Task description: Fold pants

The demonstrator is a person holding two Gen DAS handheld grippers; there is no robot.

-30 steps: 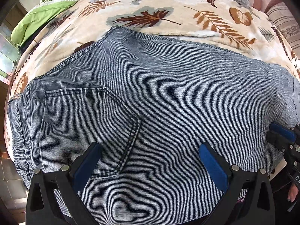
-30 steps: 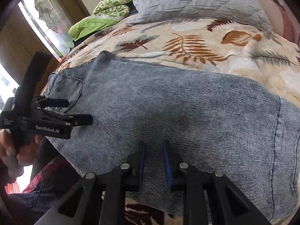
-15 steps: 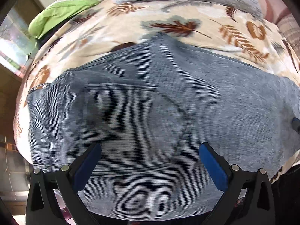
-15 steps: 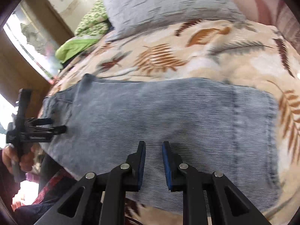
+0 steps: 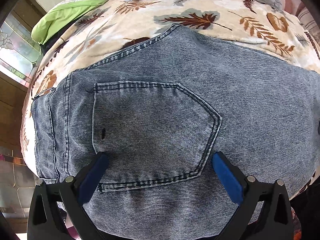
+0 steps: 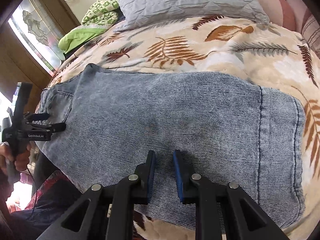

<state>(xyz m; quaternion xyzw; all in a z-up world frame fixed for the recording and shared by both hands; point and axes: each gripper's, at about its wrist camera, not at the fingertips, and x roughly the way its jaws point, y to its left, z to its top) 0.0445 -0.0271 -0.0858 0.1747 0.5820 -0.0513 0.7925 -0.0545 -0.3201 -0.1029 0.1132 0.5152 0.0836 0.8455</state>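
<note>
Jeans [image 6: 170, 124] lie flat across the bed on a leaf-print blanket [image 6: 220, 46], already doubled leg over leg, waist and back pocket [image 5: 152, 132] at the left end, hems at the right end. Denim looks thick, fairly heavy, limp but with some body; it should hold a crease and not slip on the fuzzy blanket, nothing fragile. Best holds, I judge: stitched waistband corner on the left, doubled hem edge [image 6: 280, 140] on the right, both layers pinched together so they fold as one. Left gripper [image 5: 160, 164] hovers over the pocket, blue fingers [image 5: 94, 172] spread wide, nothing between them. Right gripper [image 6: 164, 170] sits over the near edge at mid-leg, fingers nearly together with a narrow gap, no cloth visibly caught. Readable writing: "GenRobot.AI" in white on the left gripper's body, seen from the right wrist view. No label readable on the jeans. Grey pillow [image 6: 186, 0] and green quilt [image 6: 88, 28] at the far side.
</note>
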